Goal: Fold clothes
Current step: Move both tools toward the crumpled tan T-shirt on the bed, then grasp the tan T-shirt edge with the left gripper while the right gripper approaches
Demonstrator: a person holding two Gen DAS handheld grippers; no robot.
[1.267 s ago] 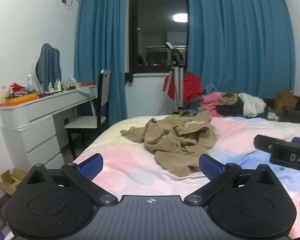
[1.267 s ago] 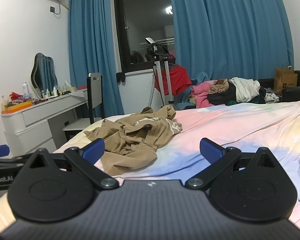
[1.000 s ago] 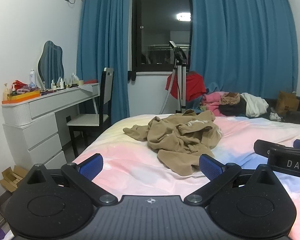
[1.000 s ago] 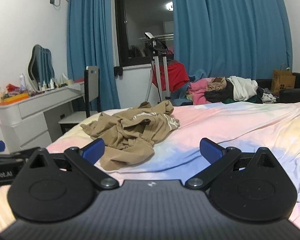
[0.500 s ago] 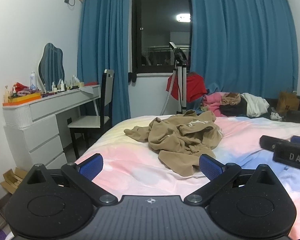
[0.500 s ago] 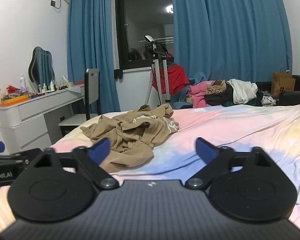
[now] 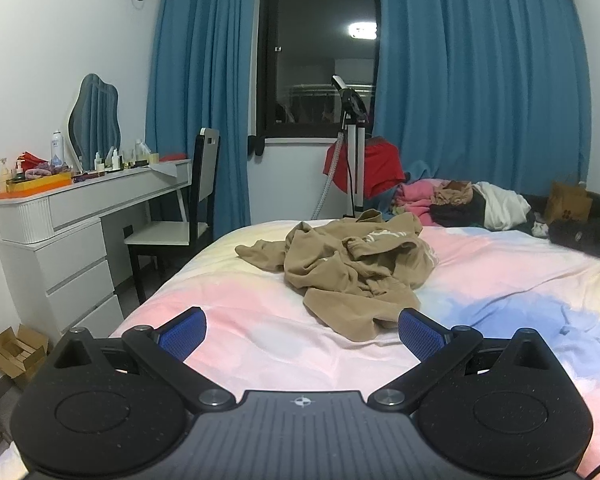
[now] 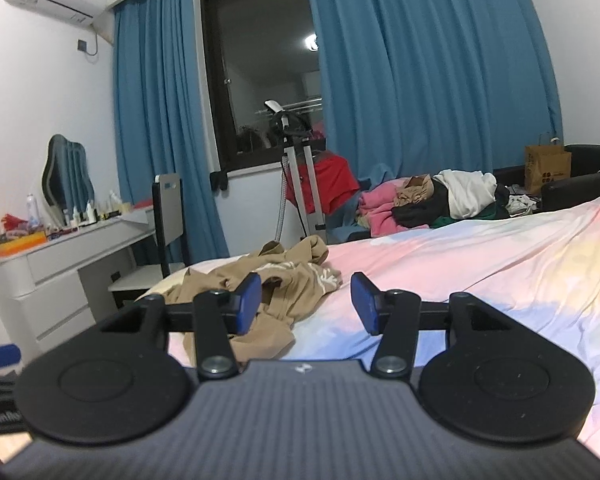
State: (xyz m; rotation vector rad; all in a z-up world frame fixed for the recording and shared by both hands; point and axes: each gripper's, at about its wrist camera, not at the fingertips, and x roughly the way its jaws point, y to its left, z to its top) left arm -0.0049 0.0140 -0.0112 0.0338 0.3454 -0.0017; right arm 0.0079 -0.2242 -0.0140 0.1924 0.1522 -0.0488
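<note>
A crumpled tan garment (image 7: 352,268) lies in a heap on the pastel pink, blue and yellow bedsheet (image 7: 260,320). My left gripper (image 7: 302,334) is wide open and empty, just short of the garment's near edge. In the right wrist view the garment (image 8: 276,284) lies ahead and to the left. My right gripper (image 8: 306,304) is open with its blue pads partly drawn together, empty, above the sheet (image 8: 480,264) to the right of the heap.
A white dressing table (image 7: 72,220) with bottles and a mirror stands at the left, with a chair (image 7: 180,224) beside it. A tripod (image 7: 352,160) and a pile of clothes (image 7: 460,200) are beyond the bed. Cardboard boxes (image 7: 16,352) sit on the floor.
My right gripper's jaws have narrowed from wide open to partly open, and it has moved out of the left wrist view. The garment has not moved.
</note>
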